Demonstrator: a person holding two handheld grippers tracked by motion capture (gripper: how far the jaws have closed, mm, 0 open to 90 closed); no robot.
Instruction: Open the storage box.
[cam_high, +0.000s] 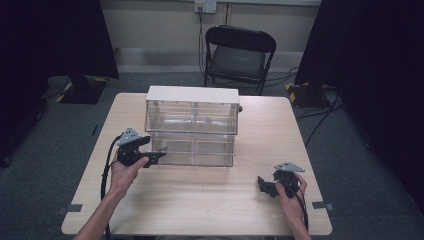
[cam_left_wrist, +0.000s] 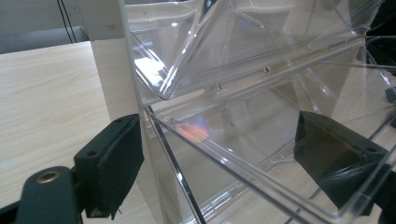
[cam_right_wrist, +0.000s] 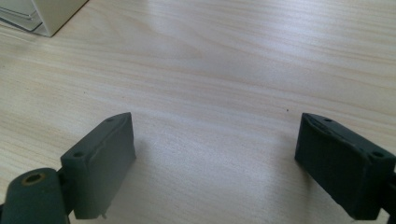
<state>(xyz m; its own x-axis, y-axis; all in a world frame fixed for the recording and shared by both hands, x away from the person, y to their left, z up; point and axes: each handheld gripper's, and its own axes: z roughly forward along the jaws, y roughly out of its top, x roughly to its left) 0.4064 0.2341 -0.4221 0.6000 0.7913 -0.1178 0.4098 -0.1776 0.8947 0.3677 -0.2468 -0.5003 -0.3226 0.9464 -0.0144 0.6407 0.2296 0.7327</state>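
Left gripper is held at the lower-left front corner of the clear drawer cabinet, which stands mid-table under a white top. In the left gripper view the jaws are seen spread, straddling the left wall of the lower clear drawer: one finger sits outside the wall beside the white side panel, the other finger is seen through the plastic, inside the drawer. Pad contact with the wall cannot be confirmed; a gap is visible at each pad. The lower drawer is seen standing forward of the upper one. Right gripper is held low over the wooden table, well apart from the cabinet, to its right and nearer the person. Its jaws are spread wide with only bare tabletop between them; the cabinet's corner is seen far ahead of its left finger.
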